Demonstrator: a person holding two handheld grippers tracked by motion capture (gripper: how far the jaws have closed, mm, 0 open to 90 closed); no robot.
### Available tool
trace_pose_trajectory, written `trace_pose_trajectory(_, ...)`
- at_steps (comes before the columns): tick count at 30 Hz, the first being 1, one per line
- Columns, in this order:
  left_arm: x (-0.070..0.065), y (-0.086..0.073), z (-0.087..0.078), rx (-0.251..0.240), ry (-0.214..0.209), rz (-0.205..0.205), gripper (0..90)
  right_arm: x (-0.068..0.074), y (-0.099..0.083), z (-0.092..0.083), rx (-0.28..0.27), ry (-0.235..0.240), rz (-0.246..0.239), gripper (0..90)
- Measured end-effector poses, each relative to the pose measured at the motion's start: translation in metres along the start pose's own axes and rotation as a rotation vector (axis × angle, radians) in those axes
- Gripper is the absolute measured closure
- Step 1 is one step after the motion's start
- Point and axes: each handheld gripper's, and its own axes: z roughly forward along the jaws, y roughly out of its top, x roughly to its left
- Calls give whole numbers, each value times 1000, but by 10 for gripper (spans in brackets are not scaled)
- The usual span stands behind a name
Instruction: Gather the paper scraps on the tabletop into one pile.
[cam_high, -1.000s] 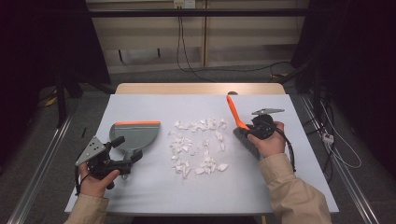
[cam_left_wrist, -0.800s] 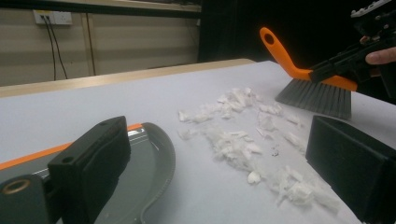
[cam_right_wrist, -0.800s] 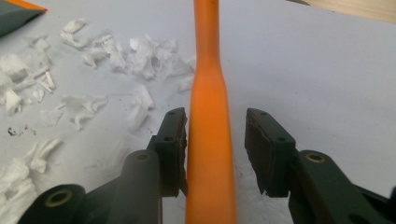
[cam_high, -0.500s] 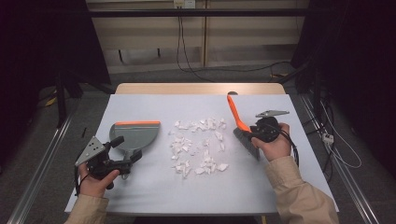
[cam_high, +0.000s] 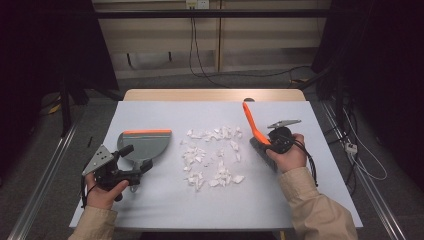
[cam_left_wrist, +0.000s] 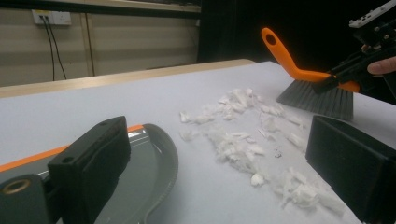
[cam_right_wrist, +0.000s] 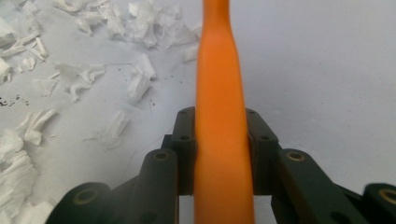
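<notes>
Lying loose in the middle of the grey bench (cam_high: 165, 210), the white paper scraps (cam_high: 212, 157) are light enough that a fast stroke of the brush (cam_high: 259, 137) would likely flick them past the dustpan (cam_high: 145, 145) instead of into it. The right tongs (cam_right_wrist: 219, 128) pinch the smooth orange handle, which could twist in that narrow grip as the bristles drag. The left tongs (cam_left_wrist: 219, 154) stand spread, seemingly just behind the unheld dustpan, so it may slide when scraps hit it.
</notes>
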Motion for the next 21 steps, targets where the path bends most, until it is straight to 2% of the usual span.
trace_pose_trajectory(2, 0, 0, 0, -4, -1, -1, 63, -1, 0, 0, -1, -18, -4, 714)
trace_pose_trajectory(4, 1, 1, 0, -8, 1, 1, 63, -2, 0, 0, 0, -14, 8, 716)
trace_pose_trajectory(5, 1, 2, 0, -10, 3, -1, 63, -3, -1, 0, -5, -7, -3, 716)
trace_pose_trajectory(9, 2, 2, -2, -11, 4, -4, 63, -6, 0, -1, -17, 3, 23, 717)
trace_pose_trajectory(13, 2, 1, -3, -6, 3, -8, 63, -11, 4, -4, -74, 7, 58, 717)
trace_pose_trajectory(15, 3, 1, -4, -6, 6, -7, 63, -13, 8, -4, -96, -3, 49, 717)
trace_pose_trajectory(18, 3, 1, -4, -9, 12, -15, 63, -15, 14, -1, -119, 17, 50, 717)
trace_pose_trajectory(21, 3, 1, -4, -7, 12, -11, 63, -17, 22, 5, -130, 14, 41, 717)
